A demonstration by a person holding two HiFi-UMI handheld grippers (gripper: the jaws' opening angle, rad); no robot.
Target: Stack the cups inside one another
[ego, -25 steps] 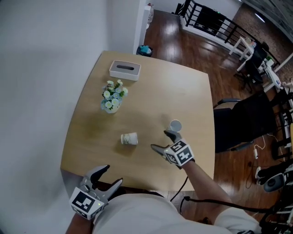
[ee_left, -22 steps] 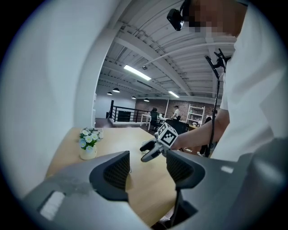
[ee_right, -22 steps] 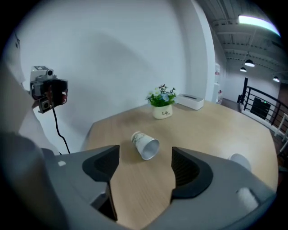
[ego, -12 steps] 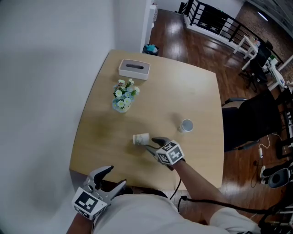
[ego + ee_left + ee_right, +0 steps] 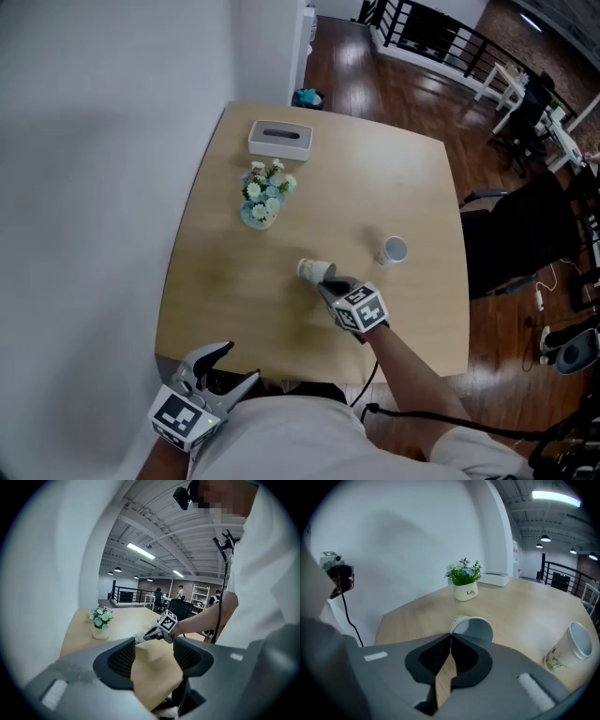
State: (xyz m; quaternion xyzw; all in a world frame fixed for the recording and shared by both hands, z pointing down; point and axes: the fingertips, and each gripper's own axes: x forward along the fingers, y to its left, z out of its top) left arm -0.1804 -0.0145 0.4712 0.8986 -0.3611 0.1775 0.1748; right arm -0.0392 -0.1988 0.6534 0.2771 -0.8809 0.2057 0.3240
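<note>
A white paper cup (image 5: 314, 270) (image 5: 472, 627) lies on its side mid-table, its mouth turned toward my right gripper (image 5: 330, 283) (image 5: 451, 635). That gripper's jaws are closed together, and their tips pinch the cup's near rim. A second paper cup (image 5: 394, 250) (image 5: 569, 651) stands upright to the right, apart from both grippers. My left gripper (image 5: 240, 361) (image 5: 153, 656) hangs open and empty below the table's front edge, close to my body. In the left gripper view the right gripper's marker cube (image 5: 168, 620) shows over the table.
A small pot of flowers (image 5: 262, 202) (image 5: 465, 585) and a white tissue box (image 5: 279, 139) (image 5: 497, 579) stand at the far left of the wooden table (image 5: 403, 178). A black office chair (image 5: 520, 234) is beside the table's right edge. A white wall runs along the left.
My right gripper moved left from beside the upright cup to the lying cup, and its jaws closed on the rim. The left gripper shifted slightly.
</note>
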